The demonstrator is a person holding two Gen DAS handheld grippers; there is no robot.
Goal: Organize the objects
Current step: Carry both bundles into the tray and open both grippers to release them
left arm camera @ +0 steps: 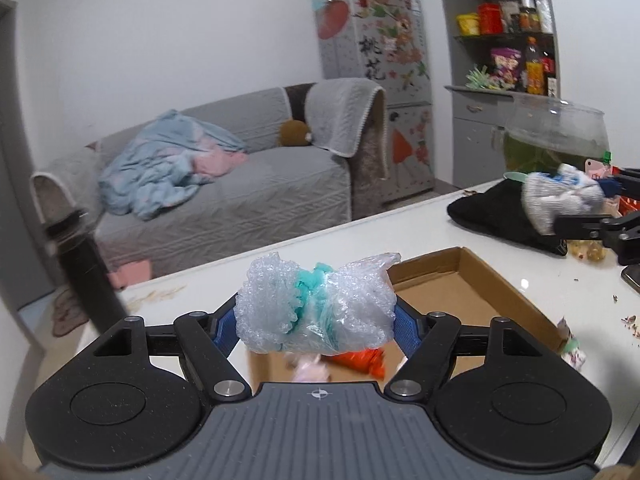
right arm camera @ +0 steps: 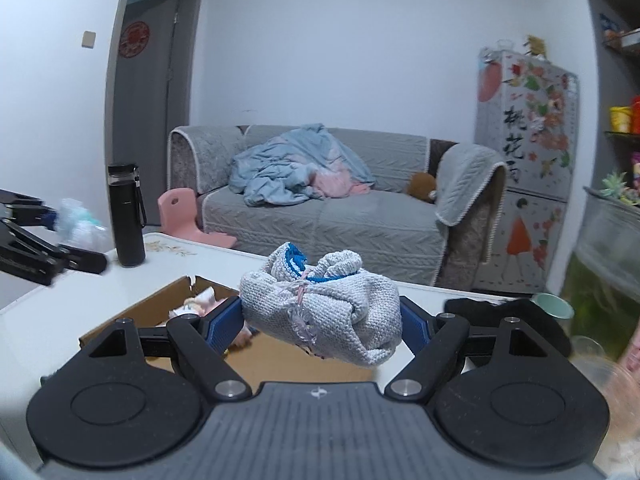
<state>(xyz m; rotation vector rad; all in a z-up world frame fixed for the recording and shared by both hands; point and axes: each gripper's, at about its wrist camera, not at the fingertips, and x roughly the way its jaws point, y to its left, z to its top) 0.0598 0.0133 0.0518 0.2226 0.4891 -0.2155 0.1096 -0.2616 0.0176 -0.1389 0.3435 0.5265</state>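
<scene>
A crumpled clear bubble-wrap bundle with a teal band around its middle sits clamped between the blue pads of the left gripper, held in the air above the shallow open brown cardboard box that lies on the glossy white table. On the far right of that box, the right gripper is closed on a bunched grey knitted cloth pouch with a blue rim and a pale tie cord, likewise lifted clear of the table. Inside the box, under the left gripper, lie an orange packet and a small pale pink item, both blurred. Past the box's far right corner a black folded cloth rests on the table, with a clear glass fish bowl of greenish water behind it. A tall black water bottle with a strap stands on the table left of the box. Beyond the table, a grey quilted sofa carries a rumpled light blue and pink blanket, and a fridge covered in flower decals stands at the sofa's right end.
</scene>
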